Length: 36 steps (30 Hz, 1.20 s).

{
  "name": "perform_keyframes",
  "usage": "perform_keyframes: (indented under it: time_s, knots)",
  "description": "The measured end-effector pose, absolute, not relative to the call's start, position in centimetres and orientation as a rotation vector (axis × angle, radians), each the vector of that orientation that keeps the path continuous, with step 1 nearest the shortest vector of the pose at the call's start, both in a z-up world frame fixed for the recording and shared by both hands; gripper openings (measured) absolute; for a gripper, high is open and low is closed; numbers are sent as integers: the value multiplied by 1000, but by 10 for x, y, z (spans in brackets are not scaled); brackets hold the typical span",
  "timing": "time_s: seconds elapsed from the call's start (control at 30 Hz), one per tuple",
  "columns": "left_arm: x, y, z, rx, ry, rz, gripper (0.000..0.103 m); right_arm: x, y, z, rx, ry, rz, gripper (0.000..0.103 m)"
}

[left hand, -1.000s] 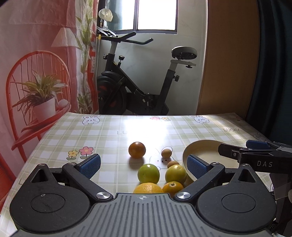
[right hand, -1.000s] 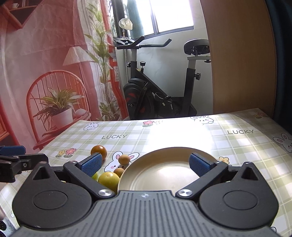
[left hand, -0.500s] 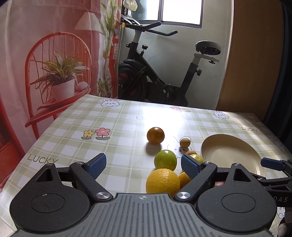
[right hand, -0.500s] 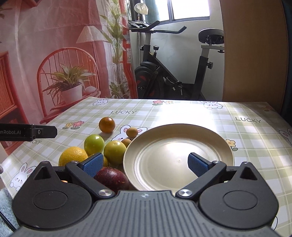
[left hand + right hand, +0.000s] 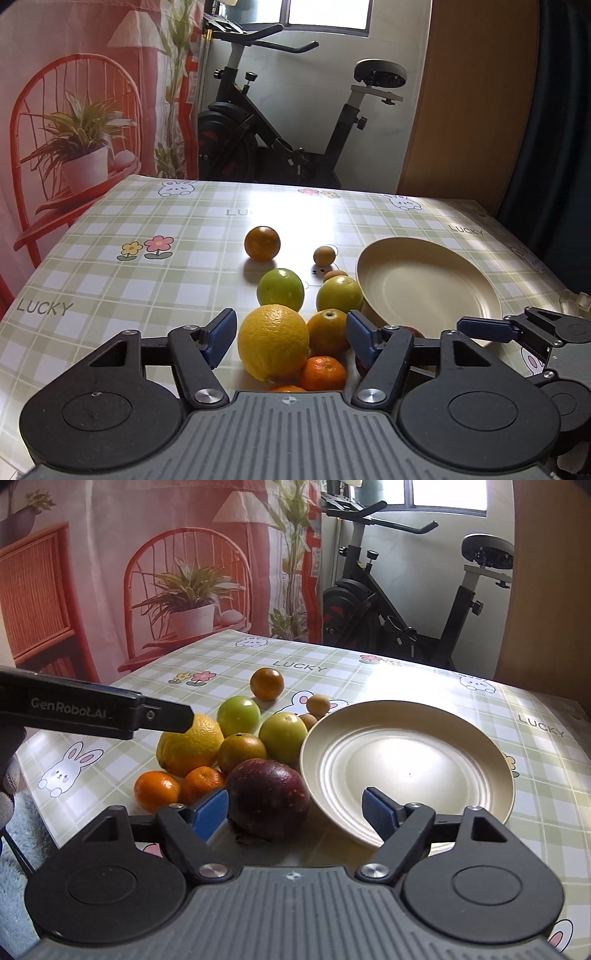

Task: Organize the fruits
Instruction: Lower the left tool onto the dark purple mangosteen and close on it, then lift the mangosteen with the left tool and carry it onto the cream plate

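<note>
We hold the left gripper (image 5: 290, 335) spread wide, gripping nothing, with the big yellow orange (image 5: 273, 342) sitting between its blue pads and a smaller orange (image 5: 328, 331) just inside its right finger. Our right gripper (image 5: 295, 810) is likewise wide apart and empty; the dark purple fruit (image 5: 268, 798) lies just ahead of its left pad, and the beige plate (image 5: 476, 746) sits ahead, its near rim over the right pad. Two green fruits (image 5: 238, 715) rest farther ahead on the checked tablecloth (image 5: 436, 679).
</note>
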State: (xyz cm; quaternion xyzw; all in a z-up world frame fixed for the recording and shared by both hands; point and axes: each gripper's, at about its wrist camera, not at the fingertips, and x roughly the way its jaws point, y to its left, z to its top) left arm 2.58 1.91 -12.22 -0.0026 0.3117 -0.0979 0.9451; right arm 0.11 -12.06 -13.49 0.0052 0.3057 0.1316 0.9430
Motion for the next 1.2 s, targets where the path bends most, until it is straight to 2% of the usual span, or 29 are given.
perform_keyframes:
  time_s: [0.07, 0.13, 0.23, 0.8, 0.87, 0.93, 1.03, 1.2]
  knots:
    - [27, 18, -124, -12, 642, -230, 59, 1, -117, -138, 2, 627, 288, 72]
    - [27, 17, -125, -21, 647, -261, 56, 2, -114, -140, 1, 635, 307, 61]
    - [28, 10, -128, -15, 661, -325, 56, 4, -114, -144, 12, 643, 320, 58]
    - [61, -9, -152, -51, 779, -500, 56, 15, -110, -164, 18, 704, 350, 61]
    - [66, -8, -152, -74, 791, -518, 53, 16, -110, -166, 2, 699, 338, 61]
    - [70, -7, -152, -88, 797, -532, 45, 17, -112, -167, 9, 696, 340, 61]
    - [75, -7, -153, -109, 807, -539, 43, 18, -114, -168, 25, 691, 355, 57]
    - [81, -2, -156, -159, 824, -550, 43, 22, -116, -168, 71, 687, 364, 58]
